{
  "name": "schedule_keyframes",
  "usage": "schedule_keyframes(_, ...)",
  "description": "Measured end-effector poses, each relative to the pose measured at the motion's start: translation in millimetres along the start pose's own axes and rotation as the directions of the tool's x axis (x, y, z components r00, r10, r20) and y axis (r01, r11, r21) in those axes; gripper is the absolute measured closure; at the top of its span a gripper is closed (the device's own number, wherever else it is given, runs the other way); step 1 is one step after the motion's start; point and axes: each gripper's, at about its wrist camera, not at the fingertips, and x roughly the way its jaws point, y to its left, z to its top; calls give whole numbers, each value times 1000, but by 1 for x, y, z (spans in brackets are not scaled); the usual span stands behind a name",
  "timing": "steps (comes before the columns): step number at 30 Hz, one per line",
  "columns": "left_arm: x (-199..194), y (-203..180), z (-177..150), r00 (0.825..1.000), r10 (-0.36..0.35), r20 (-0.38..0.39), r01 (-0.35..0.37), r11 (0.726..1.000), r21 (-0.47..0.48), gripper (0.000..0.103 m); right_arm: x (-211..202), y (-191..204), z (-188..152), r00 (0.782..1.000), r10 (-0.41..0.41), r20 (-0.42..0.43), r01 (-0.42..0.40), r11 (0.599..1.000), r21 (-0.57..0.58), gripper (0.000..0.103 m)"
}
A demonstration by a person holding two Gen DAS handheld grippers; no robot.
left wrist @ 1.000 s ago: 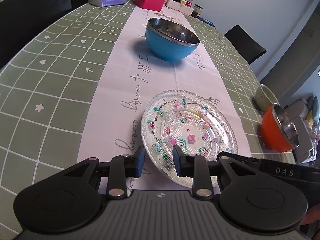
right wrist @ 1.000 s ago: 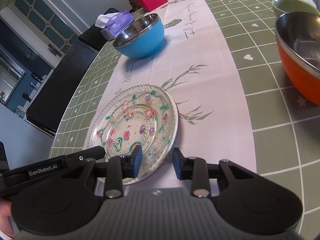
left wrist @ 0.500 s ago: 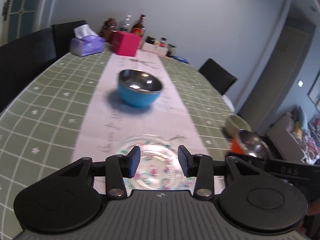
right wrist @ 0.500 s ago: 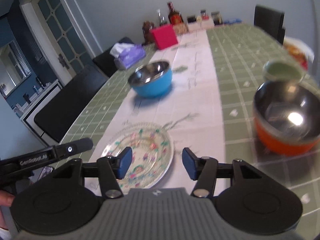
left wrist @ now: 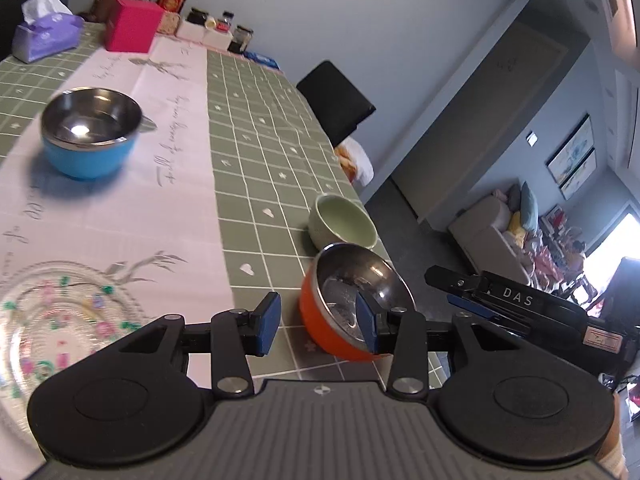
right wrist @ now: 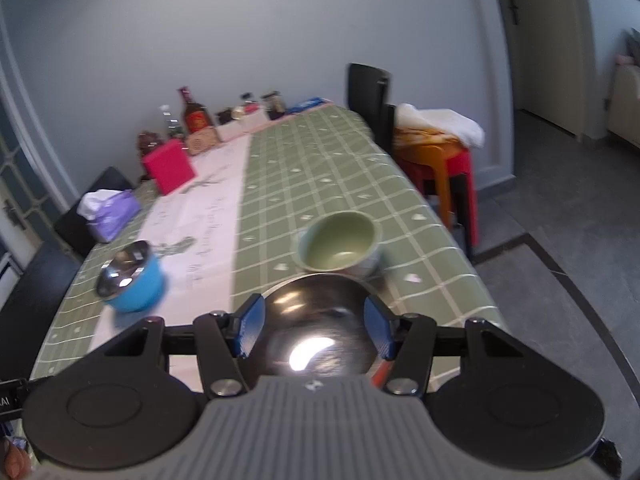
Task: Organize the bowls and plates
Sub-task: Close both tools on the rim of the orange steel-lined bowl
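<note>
A flowered glass plate (left wrist: 60, 320) lies on the white runner at the lower left of the left wrist view. Farther along the runner stands a blue steel-lined bowl (left wrist: 90, 136) (right wrist: 132, 280). An orange steel-lined bowl (left wrist: 352, 312) (right wrist: 320, 304) sits near the table's right edge, with a pale green bowl (left wrist: 344, 224) (right wrist: 340, 248) just behind it. My left gripper (left wrist: 318, 324) is open and holds nothing, its right finger in front of the orange bowl. My right gripper (right wrist: 316, 328) hovers open over the orange bowl, which shows between its fingers. The view is blurred.
The green checked table (left wrist: 256, 128) carries a tissue box (left wrist: 44, 36), a pink box (left wrist: 132, 30), bottles and jars (right wrist: 244, 114) at its far end. Black chairs (left wrist: 336, 100) stand around it. Stacked stools (right wrist: 440, 160) under a cloth stand off the right edge.
Both grippers have opened wider, risen and swung right, away from the glass plate and towards the orange bowl. The plate stays on the runner.
</note>
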Motion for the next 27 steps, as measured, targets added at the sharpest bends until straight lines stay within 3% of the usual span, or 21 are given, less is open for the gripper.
schedule_keyframes(9, 59, -8, 3, 995, 53, -84, -54, 999, -7, 56, 30, -15, -7, 990, -10, -138, 18, 998, 60, 49)
schedule_keyframes(17, 83, -15, 3, 989, 90, -114, -88, 996, 23, 57, 41, -30, -9, 980, -15, -199, 44, 989, 141, 65)
schedule_keyframes(19, 86, -16, 1, 989, 97, -116, -94, 995, 26, 61, 43, -33, -10, 977, -7, -211, 43, 985, 166, 71)
schedule_keyframes(22, 89, -18, 0, 986, 108, -126, -104, 994, 39, 76, 44, -33, -11, 976, -13, -218, 50, 985, 167, 76)
schedule_keyframes(24, 89, -20, 0, 984, 131, -119, -125, 990, 58, 84, 44, -33, -11, 975, 2, -220, 37, 985, 171, 86)
schedule_keyframes(27, 88, -22, 0, 983, 140, -120, -133, 989, 59, 84, 44, -30, -11, 976, -9, -218, 43, 987, 152, 92)
